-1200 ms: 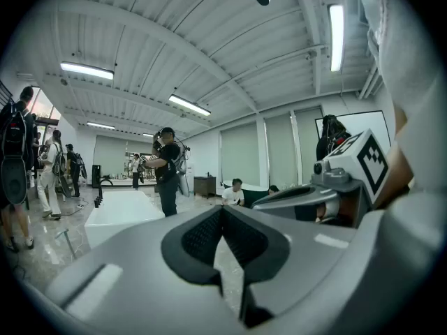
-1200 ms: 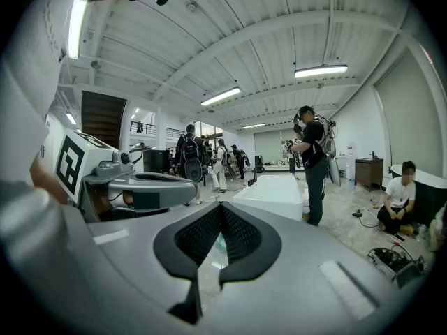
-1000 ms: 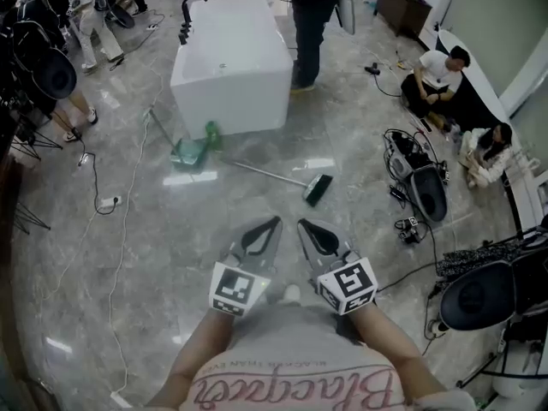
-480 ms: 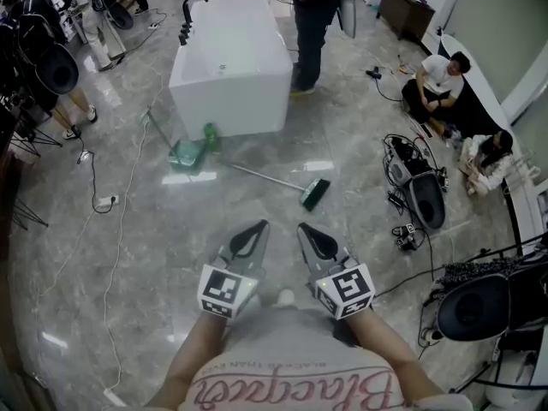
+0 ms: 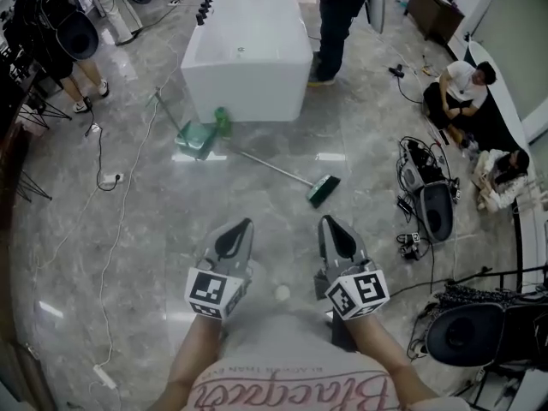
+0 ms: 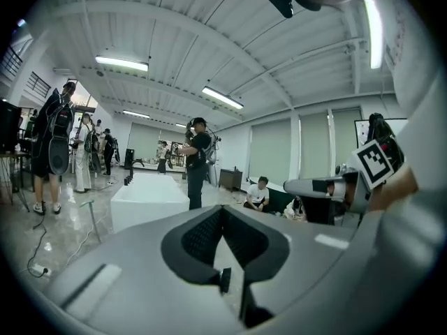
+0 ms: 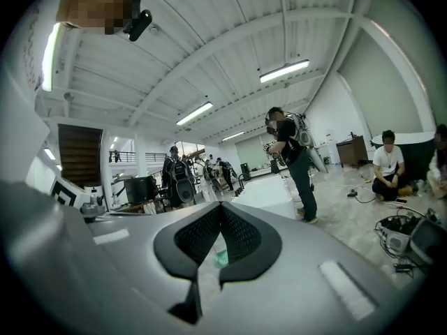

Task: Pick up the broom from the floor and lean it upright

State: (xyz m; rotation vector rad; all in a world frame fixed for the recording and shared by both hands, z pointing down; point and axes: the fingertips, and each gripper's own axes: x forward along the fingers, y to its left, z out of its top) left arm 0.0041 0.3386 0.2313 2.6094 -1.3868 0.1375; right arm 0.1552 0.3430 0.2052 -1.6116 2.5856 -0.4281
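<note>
Broom (image 5: 282, 172) flat on floor (image 5: 154, 255), seen in head view only; left claw (image 5: 243, 224), right claw (image 5: 328, 219) pressed together, empty.

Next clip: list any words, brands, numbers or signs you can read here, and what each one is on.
"Blacqach": my best reading of the large script on the person's shirt, which is cut off by the frame's bottom edge.
Small print line above that script: too small to read.
Cubes on the left gripper and right gripper: square marker patterns only, no words.
Nothing else is legible.
</note>
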